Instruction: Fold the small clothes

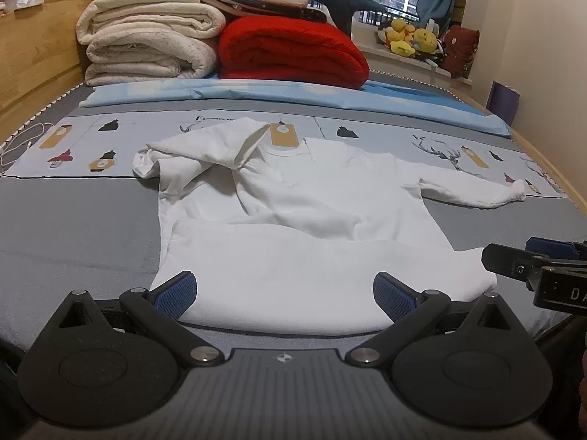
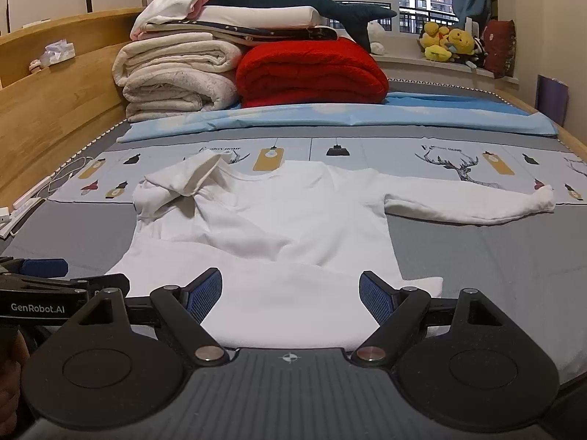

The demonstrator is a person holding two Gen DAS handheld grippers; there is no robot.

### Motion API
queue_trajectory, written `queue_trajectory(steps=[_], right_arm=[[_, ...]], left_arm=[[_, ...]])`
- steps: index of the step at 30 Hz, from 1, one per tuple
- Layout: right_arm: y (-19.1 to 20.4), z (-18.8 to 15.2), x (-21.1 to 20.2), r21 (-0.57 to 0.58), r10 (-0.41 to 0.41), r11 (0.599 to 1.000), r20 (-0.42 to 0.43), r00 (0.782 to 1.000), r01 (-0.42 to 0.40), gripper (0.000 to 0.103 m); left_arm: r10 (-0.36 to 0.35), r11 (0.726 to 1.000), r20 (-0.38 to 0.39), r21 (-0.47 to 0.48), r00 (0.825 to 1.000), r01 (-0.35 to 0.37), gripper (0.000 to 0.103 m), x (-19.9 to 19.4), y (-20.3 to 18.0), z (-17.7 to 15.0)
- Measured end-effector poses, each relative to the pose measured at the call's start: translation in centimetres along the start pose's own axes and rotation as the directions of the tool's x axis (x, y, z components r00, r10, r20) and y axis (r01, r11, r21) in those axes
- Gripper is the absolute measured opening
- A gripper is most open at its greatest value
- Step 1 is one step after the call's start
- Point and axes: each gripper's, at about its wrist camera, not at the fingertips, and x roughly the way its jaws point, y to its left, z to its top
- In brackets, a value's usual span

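A small white long-sleeved shirt (image 1: 293, 212) (image 2: 279, 227) lies flat on the grey bed cover. Its bottom hem is folded up toward the chest, its left sleeve is folded in over the body, and its right sleeve (image 2: 473, 207) stretches out to the right. My left gripper (image 1: 284, 295) is open, low over the folded hem's near edge, with nothing between its blue pads. My right gripper (image 2: 291, 295) is also open at the same near edge, holding nothing. Each gripper shows at the edge of the other's view.
Folded cream blankets (image 1: 146, 40) and a red blanket (image 1: 293, 51) are stacked at the head of the bed, on a light blue sheet (image 2: 330, 117). A wooden bed frame (image 2: 55, 91) runs along the left. Plush toys (image 2: 447, 42) sit on the windowsill. A white cable (image 1: 22, 139) lies at the left edge.
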Motion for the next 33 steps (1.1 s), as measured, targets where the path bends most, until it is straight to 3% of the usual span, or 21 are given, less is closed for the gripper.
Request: queue_trajectory(steps=[33], right_arm=[[0.41,0.08,0.15,-0.014,0.007,1.000,-0.005,1.000,-0.007,0.083]], left_arm=[[-0.003,1.000,0.002,-0.005,1.000,0.003,0.103,-0.06,-0.06,0.11]])
